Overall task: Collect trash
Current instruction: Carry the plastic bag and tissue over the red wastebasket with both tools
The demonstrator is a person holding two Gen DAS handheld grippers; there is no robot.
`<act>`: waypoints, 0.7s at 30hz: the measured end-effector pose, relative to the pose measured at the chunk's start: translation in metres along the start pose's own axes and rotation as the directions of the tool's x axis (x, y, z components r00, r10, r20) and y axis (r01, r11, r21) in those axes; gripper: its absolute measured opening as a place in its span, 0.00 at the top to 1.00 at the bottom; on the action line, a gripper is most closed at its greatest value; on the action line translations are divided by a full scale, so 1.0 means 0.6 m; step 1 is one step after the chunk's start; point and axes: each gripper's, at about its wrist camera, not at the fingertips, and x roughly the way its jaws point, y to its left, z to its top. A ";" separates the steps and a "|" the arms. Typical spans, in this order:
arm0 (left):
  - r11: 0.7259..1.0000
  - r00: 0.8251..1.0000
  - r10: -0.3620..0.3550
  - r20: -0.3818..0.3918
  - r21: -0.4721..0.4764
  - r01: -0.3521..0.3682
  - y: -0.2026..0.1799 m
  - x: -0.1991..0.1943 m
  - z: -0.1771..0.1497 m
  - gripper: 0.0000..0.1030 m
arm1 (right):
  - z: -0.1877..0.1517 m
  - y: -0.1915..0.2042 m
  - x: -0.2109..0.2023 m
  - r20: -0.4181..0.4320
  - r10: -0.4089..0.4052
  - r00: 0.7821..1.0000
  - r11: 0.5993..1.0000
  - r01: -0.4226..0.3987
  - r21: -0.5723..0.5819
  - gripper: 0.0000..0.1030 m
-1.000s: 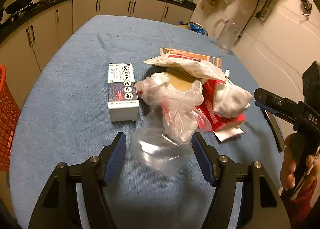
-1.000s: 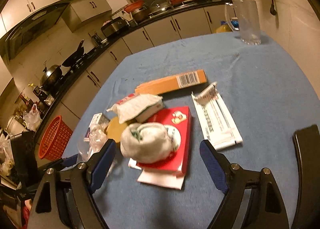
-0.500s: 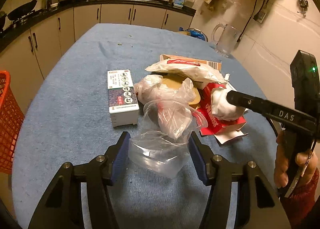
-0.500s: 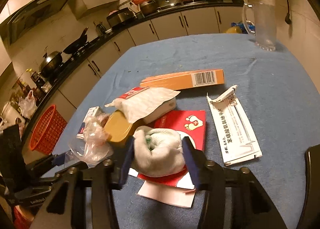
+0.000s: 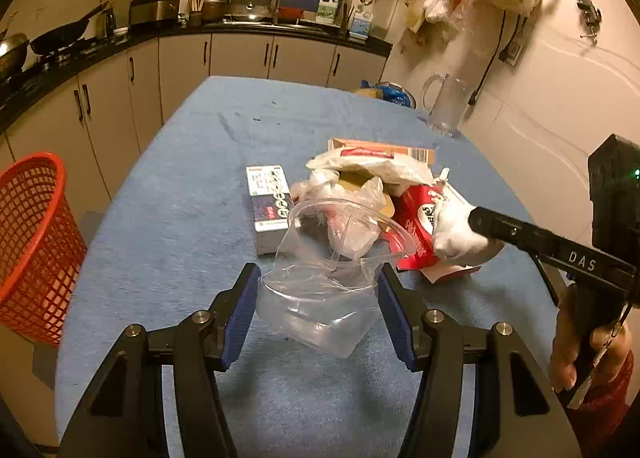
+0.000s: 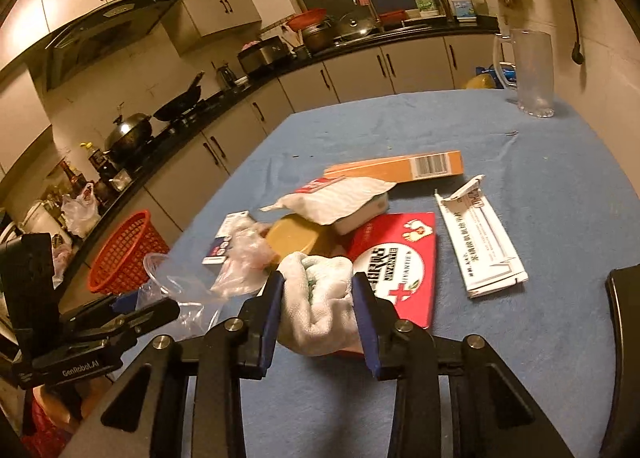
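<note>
While the left gripper (image 5: 318, 308) pinches the clear plastic bag (image 5: 320, 298) low in its frame, mouth gaping to receive trash, the right gripper (image 6: 318, 312) sits clamped on the white wad (image 6: 320, 298) at lower centre, apparently bound for that bag

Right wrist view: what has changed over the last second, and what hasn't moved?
The right gripper went from open to shut on the crumpled white cloth wad on the red flat box. The left gripper closed in on the clear plastic bag, whose mouth now stands open. The orange carton, white leaflet and red mesh basket stayed put.
</note>
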 end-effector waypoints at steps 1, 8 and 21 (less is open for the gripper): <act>1.000 1.000 0.001 0.003 0.000 -0.001 0.002 -0.005 -0.001 0.44 | 0.000 0.003 -0.001 0.000 0.003 1.000 1.000 -0.003 -0.001 0.63; 1.000 0.999 0.026 0.022 0.001 -0.026 0.013 -0.031 -0.006 0.44 | -0.003 0.031 0.002 -0.005 0.023 1.000 1.000 -0.023 -0.018 0.63; 0.996 0.994 0.085 0.070 -0.030 -0.083 0.065 -0.076 -0.001 0.44 | 0.001 0.096 0.018 -0.024 0.080 0.997 0.995 -0.081 -0.062 0.63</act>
